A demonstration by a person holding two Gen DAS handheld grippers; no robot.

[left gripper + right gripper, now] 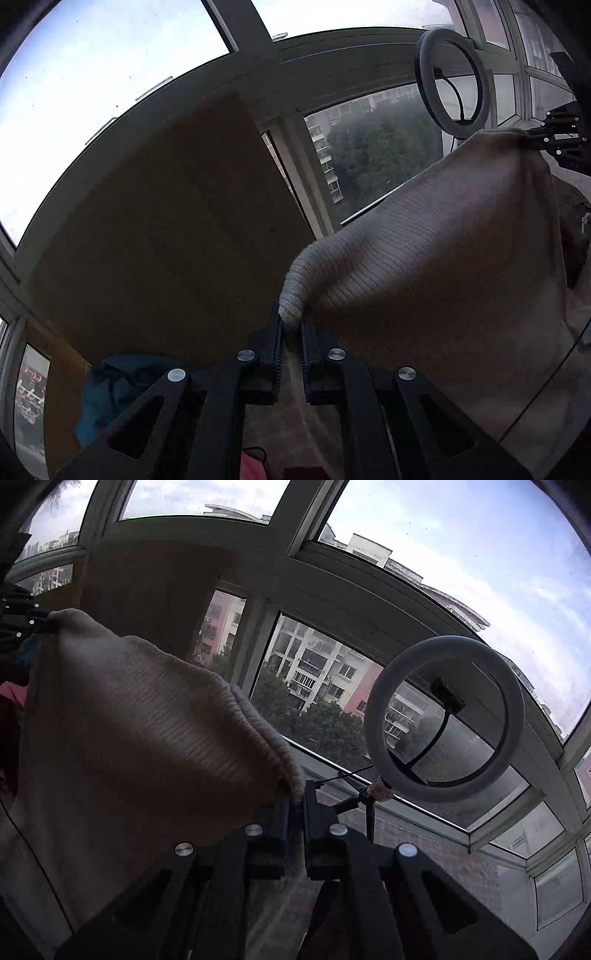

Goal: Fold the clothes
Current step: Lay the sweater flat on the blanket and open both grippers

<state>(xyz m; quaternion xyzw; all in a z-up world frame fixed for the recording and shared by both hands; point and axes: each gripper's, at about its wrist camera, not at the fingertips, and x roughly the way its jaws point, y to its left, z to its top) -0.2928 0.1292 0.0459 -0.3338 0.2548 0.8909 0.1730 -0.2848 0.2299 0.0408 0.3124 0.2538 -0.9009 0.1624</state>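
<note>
Likely a flat's glazed balcony (280,590), ring light (443,720).

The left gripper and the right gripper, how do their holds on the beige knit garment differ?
The left gripper pinches a rolled, ribbed edge of the beige knit garment, which spreads to its right. The right gripper clamps another ribbed edge, cloth spreading to its left. Only the right gripper closely faces the ring light. Both are shut on it, held aloft.

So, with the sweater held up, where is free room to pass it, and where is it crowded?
Free: the air between the beige sweater and the ring light, before the window. Crowded: the ring light's stand beside the right hand-held gripper, and the clothes pile beneath the left hand-held gripper.
</note>
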